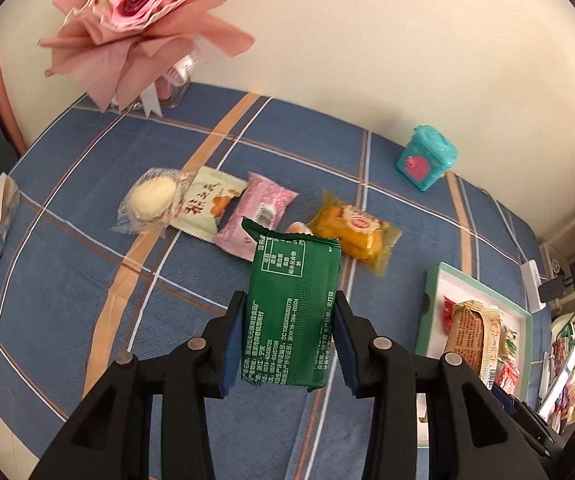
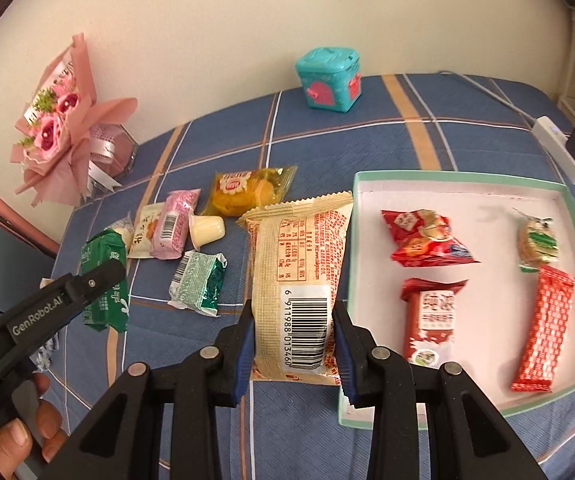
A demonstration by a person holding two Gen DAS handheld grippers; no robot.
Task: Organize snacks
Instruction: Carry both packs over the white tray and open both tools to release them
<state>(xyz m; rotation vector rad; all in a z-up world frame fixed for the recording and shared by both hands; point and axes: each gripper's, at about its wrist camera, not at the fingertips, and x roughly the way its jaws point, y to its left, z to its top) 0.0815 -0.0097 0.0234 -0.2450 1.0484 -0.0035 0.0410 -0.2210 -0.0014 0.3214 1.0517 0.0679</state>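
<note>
The left tongs were clamped on a dark green foil snack packet, the blue pads pressing both long edges and the packet standing up between them, lifted clear of the blue plaid cloth that covered the bench. The right tongs were closed tight on a beige ridged snack packet with red print and a barcode, likewise held off the cloth, just left of a shallow white tray with a mint-green rim. A hand gripped the handle of the left tool at the lower left of the right wrist view.

Inside the tray lay a red triangular packet, a dark red packet with a white label, a long red patterned bar and a small clear packet with a green band, all apart from one another.

On the cloth beyond the tongs lay a yellow-orange packet, a pink packet, a cream packet with red characters, a small pale jelly cup, a crumpled green-and-white packet and a clear-wrapped pale round cake.

Farther back stood a teal box with a pink door near the wall, and a pink wrapped bouquet at the far left
</note>
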